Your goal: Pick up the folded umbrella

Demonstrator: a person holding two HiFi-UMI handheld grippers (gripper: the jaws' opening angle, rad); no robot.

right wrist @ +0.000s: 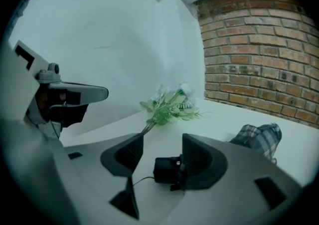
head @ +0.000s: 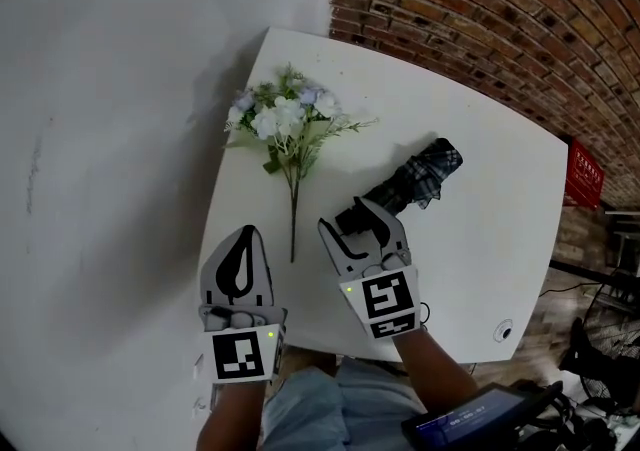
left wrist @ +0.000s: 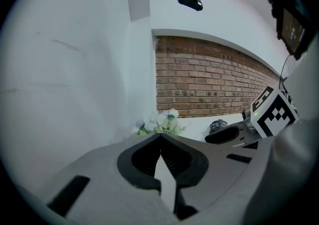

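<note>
The folded umbrella (head: 425,171), plaid fabric with a black handle (head: 352,222), lies slanted on the white table (head: 480,139). My right gripper (head: 347,216) is open over the handle end. In the right gripper view the handle (right wrist: 167,169) lies between the jaws, close against the right-hand one, with a gap to the left-hand one, and the plaid fabric (right wrist: 259,139) shows beyond. A thin cord trails from the handle. My left gripper (head: 245,235) is shut and holds nothing, near the table's near-left edge; its fingertips (left wrist: 160,138) meet.
A bouquet of white and pale blue flowers (head: 285,122) lies at the table's far left, its stem (head: 293,219) running down between my two grippers. A white wall is on the left and a brick wall (head: 480,9) behind. A small round fitting (head: 503,331) sits near the table's right front edge.
</note>
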